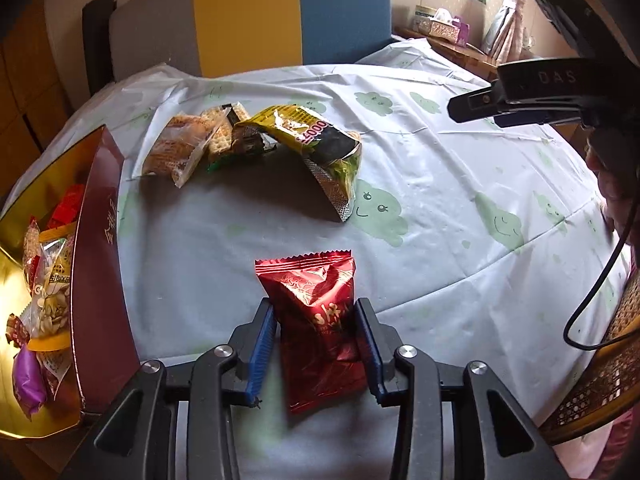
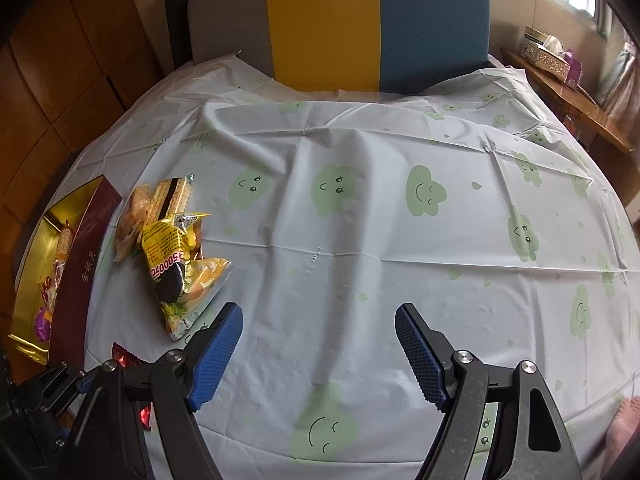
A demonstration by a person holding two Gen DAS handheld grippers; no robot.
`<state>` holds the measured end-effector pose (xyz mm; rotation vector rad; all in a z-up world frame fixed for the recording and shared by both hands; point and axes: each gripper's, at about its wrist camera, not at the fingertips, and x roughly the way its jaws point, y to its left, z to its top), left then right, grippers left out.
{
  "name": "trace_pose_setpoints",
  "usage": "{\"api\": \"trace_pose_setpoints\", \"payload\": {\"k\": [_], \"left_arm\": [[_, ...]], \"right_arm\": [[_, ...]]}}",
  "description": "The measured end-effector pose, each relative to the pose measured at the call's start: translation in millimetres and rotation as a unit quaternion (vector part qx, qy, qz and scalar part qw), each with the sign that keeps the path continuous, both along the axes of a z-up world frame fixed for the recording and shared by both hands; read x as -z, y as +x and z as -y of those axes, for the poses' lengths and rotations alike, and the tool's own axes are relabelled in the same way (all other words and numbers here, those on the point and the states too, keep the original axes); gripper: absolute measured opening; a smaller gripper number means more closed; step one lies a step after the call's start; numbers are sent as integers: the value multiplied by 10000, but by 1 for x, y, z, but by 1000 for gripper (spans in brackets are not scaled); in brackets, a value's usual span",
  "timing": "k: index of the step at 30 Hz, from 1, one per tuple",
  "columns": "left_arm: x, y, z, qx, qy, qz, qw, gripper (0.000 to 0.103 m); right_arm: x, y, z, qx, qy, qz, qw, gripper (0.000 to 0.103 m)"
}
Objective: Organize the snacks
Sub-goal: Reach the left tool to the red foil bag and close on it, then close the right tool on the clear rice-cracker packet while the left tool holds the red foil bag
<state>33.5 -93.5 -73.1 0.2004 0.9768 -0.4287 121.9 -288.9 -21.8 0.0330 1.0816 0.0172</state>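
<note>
A shiny red snack packet (image 1: 312, 280) stands upright between the blue pads of my left gripper (image 1: 315, 305), which is shut on its lower half just above the tablecloth. A corner of the same red packet (image 2: 126, 358) shows in the right wrist view. To the left stands a dark red box (image 1: 100, 260) with a gold inside, holding several wrapped snacks (image 1: 44, 292). A yellow packet (image 1: 312, 136) and clear cracker packs (image 1: 188, 144) lie farther back on the cloth. My right gripper (image 2: 319, 312) hangs open over bare cloth, nothing between its fingers.
The table wears a pale cloth with green cloud faces (image 2: 424, 196). A grey, yellow and blue chair back (image 2: 340, 20) stands behind it. A person's head with a black headset (image 1: 560, 92) and a wicker chair (image 1: 600, 380) are at the right.
</note>
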Motion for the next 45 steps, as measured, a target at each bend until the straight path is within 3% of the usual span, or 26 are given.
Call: {"api": "trace_pose_setpoints", "payload": {"k": [5,25,36,45], "left_arm": [[2,-7,-2,-1,-76,176,9998,40],[3,-7,-5,-52,-223,211,9995,41],[3,-9,-5,-47,-230,245,9994,41],[2,-9,-5,-39,-241,262,9994,41]], "right_arm": [[7,1,-1,-1,-107,-128,9999,79],[29,3,-8,-169,-412,-638,9970,79],[30,1,-13,-307,-380,-628,9968,79],[20,-5,-30,-619,-92,-345,9974,79]]}}
